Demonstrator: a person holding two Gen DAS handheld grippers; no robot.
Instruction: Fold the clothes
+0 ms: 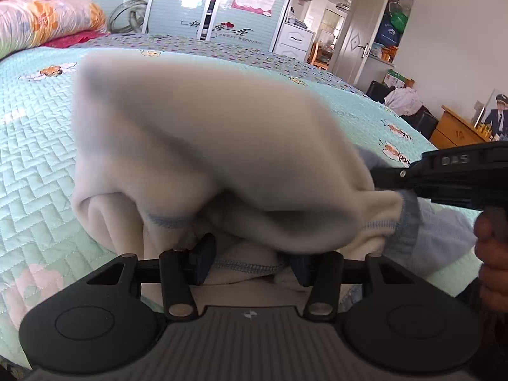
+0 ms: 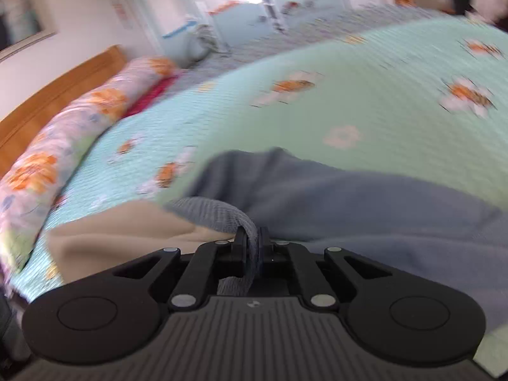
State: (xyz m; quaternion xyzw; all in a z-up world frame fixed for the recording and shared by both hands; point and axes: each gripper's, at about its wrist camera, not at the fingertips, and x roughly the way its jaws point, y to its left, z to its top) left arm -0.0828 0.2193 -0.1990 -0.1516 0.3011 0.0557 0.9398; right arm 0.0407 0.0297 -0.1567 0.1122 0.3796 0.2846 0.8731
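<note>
Writing: raised letters "DAS" on the black body of the right gripper [image 1: 377, 176], seen from the left wrist view; "SWEET WEDDING" in decorative script on the pale blue wardrobe doors [image 1: 222, 9]; printed posters above it, text too small to read.

Garment [image 1: 222, 158]: soft fleece, cream on its inner face, grey-blue on its outer face, blue overlock stitching along the seams, ribbed blue cuff [image 2: 219, 216]. It is held up just above the bed and bunched loosely, blurred in the left wrist view.

Left gripper [image 1: 250, 262]: black plastic, ribbed grey housing, dark blue pads. Jaws stand roughly half apart with a stitched cream edge of the garment lying between them; whether the pads press it cannot be told.

Right gripper, own view [image 2: 253, 244]: jaws closed tight on the ribbed cuff, a strip of which passes back between the fingers.

Bed [image 1: 41, 146]: quilted mint coverlet, herringbone stitch, printed orange-and-white flowers. Rolled floral quilt [image 2: 57, 146] along a wooden headboard [image 2: 57, 95].

Left wrist view only: a hand [image 1: 490, 247] on the right gripper's handle, an open white door [image 1: 365, 38], a wooden desk [image 1: 457, 130]. Right wrist view only: the garment's grey-blue outer face spread over the coverlet; heavily blurred.
</note>
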